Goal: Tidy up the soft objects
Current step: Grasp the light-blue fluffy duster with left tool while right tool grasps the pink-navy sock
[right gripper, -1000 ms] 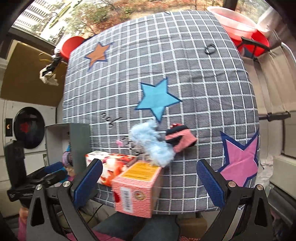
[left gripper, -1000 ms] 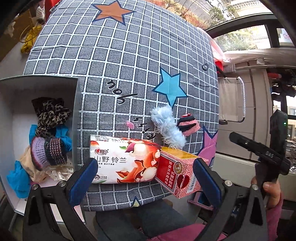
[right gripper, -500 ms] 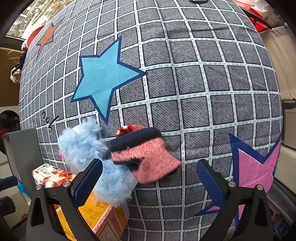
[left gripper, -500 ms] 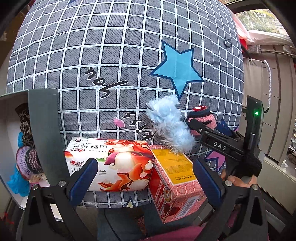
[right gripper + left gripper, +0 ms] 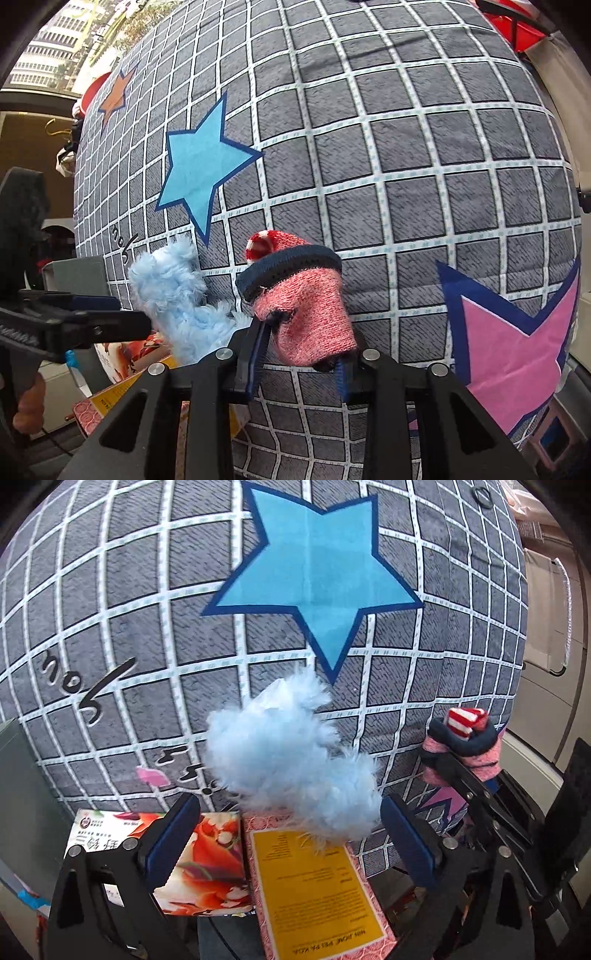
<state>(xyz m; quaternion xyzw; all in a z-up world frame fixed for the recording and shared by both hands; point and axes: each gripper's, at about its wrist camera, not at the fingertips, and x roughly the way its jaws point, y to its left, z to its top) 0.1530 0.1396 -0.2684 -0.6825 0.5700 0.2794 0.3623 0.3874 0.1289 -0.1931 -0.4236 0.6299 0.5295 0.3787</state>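
A fluffy light-blue soft item (image 5: 291, 764) lies on the grey checked cloth (image 5: 110, 590), partly over a pink box with a yellow label (image 5: 317, 882). My left gripper (image 5: 291, 830) is open, its blue pads on either side of the fluffy item's near end. My right gripper (image 5: 299, 354) is shut on a pink knitted sock with a navy cuff (image 5: 306, 306); a red-and-white striped piece pokes out of it. The sock also shows at the right in the left wrist view (image 5: 465, 749). The fluffy item shows left of the sock in the right wrist view (image 5: 173, 291).
A floral tissue pack (image 5: 199, 864) lies left of the pink box at the cloth's near edge. A grey bin wall (image 5: 22, 797) stands at the left. The cloth bears a blue star (image 5: 314, 565) and a pink star (image 5: 517, 350). Red tubs (image 5: 517, 26) sit far right.
Both grippers have moved forward and closer to the cloth. My right gripper has closed on the pink sock. My left gripper now straddles the fluffy blue item.
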